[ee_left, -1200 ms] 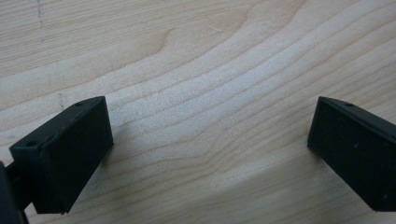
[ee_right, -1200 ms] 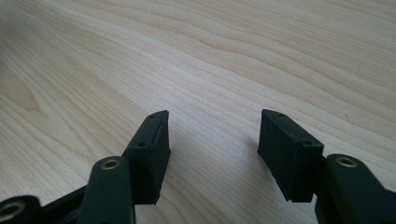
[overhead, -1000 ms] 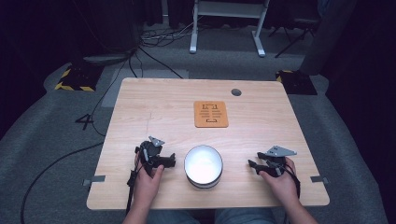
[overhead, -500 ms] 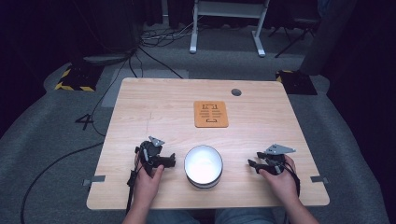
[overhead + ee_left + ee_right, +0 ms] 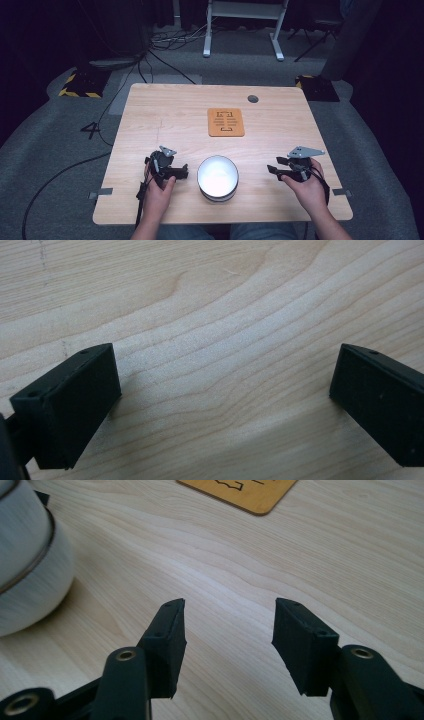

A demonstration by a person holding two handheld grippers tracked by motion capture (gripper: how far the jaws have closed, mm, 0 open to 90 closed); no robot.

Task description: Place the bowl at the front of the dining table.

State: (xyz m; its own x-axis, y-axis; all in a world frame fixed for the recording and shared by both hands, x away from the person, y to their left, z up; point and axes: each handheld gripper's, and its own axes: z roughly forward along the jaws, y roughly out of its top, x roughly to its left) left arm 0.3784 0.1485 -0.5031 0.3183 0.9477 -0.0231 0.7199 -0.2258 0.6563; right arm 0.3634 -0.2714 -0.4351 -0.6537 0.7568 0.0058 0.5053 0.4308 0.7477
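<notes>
bowl: white round bowl, near edge of the wooden surface, centred between both tongs, touching neither
left tongs: jaws wide, nothing held, just left of bowl, resting low over bare wood
right tongs: jaws moderately apart, nothing held, right of bowl with clear gap
mat: orange square mat, mid-surface, beyond bowl, well apart
grommet: grey disc near far edge
obstructions: path between tongs and bowl is bare wood

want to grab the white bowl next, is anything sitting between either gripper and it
Nothing visible does. The white bowl sits between the left gripper and the right gripper, with only bare table in both gaps. Both grippers are open and empty.
</notes>
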